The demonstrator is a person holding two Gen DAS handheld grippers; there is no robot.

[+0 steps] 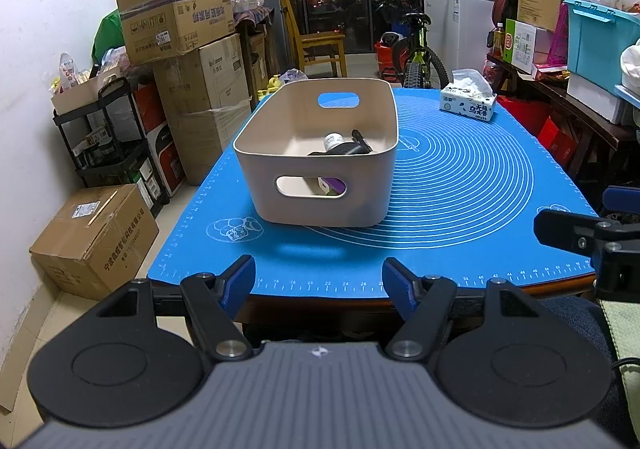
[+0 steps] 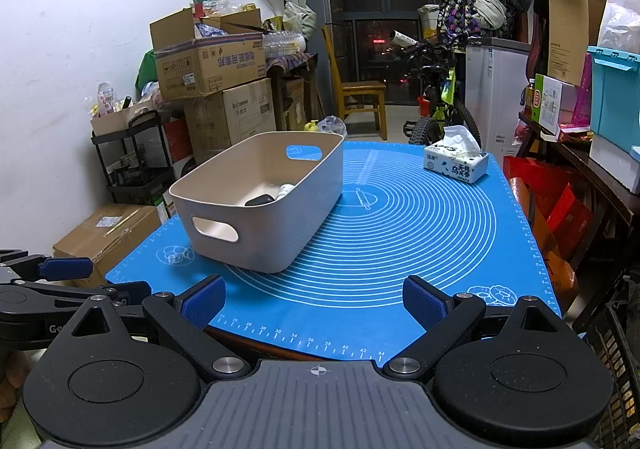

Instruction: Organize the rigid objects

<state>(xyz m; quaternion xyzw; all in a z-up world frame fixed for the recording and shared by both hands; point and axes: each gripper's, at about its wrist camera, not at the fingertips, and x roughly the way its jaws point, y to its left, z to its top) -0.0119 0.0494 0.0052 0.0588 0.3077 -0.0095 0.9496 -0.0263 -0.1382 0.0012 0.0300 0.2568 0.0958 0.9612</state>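
Both my grippers hang back at the near edge of the bench, fingers spread and gripping nothing: left gripper (image 1: 319, 283), right gripper (image 2: 314, 301). The beige plastic bin with cut-out handles (image 1: 320, 185) sits on the blue silicone mat with white rings (image 1: 460, 177), left of the ring centre. My left view looks into it: a white-capped small bottle (image 1: 334, 139) and a black object (image 1: 348, 148) lie inside, with something purple (image 1: 334, 185) visible through the near handle slot. My right view shows only the bottle (image 2: 286, 190) and black item (image 2: 260, 200) past the rim. The tissue pack (image 2: 456, 163) rests at the far right corner.
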